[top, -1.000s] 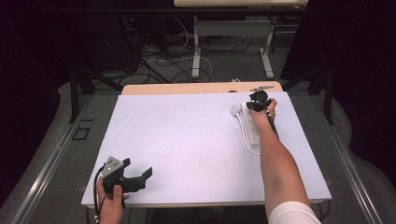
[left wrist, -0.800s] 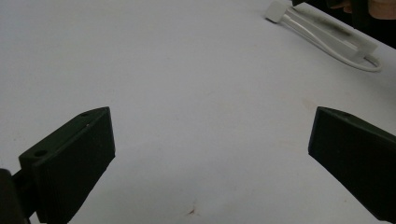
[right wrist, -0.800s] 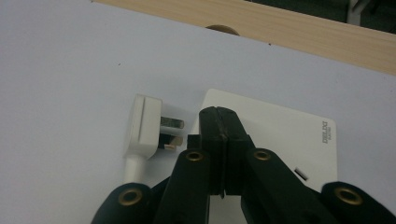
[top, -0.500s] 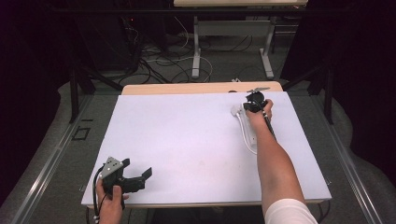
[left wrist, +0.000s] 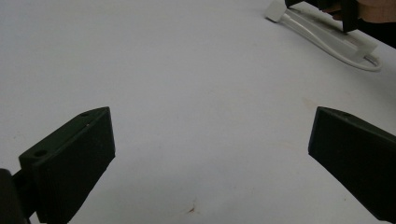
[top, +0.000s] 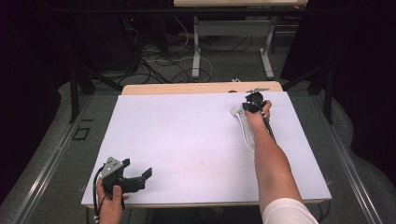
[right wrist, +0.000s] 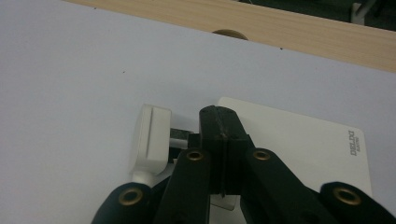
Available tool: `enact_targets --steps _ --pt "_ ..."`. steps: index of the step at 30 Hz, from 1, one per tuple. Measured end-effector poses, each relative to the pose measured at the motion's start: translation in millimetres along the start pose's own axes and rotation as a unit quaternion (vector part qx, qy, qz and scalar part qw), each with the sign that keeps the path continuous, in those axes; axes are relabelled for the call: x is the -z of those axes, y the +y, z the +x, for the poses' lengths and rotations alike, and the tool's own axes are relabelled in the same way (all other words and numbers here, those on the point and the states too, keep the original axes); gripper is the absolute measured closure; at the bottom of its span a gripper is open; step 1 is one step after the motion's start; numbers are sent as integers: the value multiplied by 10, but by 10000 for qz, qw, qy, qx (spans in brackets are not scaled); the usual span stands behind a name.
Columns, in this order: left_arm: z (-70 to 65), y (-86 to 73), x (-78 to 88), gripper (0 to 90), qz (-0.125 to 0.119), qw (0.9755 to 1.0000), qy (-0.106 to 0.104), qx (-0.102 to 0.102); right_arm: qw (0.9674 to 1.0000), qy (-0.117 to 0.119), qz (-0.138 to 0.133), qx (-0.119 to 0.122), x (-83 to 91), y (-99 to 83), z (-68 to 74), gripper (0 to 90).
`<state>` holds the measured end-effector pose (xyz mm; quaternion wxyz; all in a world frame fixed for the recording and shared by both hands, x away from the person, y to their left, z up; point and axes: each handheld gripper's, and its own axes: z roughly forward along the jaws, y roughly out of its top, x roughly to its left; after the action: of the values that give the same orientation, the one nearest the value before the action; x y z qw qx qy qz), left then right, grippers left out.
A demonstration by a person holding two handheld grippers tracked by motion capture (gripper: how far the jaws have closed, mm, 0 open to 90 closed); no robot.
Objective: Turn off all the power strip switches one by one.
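Front and centre: a white power strip (right wrist: 299, 144) lying flat at the far right of the surface (top: 187, 140), close to the back edge where a band of bare wood (right wrist: 280, 25) shows. A white plug (right wrist: 152, 140) sits just beside its end, metal prongs pointing toward the strip, and a white cord (top: 245, 135) loops back along the surface toward the person.

The right gripper (right wrist: 219, 135) is right down on it, fingers pressed together with no gap between them, tips resting between plug and strip. Nothing looks pinched there; whether the tips touch the prongs is hard to tell.

How will this handle? The strip looks like rigid plastic: light, stiff, smooth enough to slide on the white sheet if pushed. The cord is the soft part, likely to drag and spring back. My read: the best hold is across the plug's flat sides, or across the strip's narrow width near its end; pinching the cord alone would let the rest swing.

Down at the near left corner, the left gripper (top: 133, 179) waits in the person's hand, fingers (left wrist: 70, 158) spread wide with only bare surface between them, well apart from the strip.
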<state>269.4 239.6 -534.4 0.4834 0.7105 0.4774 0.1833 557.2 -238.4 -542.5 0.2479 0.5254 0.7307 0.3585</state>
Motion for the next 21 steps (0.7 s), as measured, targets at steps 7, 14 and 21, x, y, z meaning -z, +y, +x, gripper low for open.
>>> enact_targets --steps 7,14,21 --pt "-11 -4 2 4 -26 10000 0 37 10000 -23 20 10 4 2 2 900" --pt "-3 -1 10 4 -14 10000 24 -45 9999 -83 19 73 11 0 28 900" --pt "-17 -4 9 4 -39 10000 7 28 10000 58 38 44 43 12 35 900"
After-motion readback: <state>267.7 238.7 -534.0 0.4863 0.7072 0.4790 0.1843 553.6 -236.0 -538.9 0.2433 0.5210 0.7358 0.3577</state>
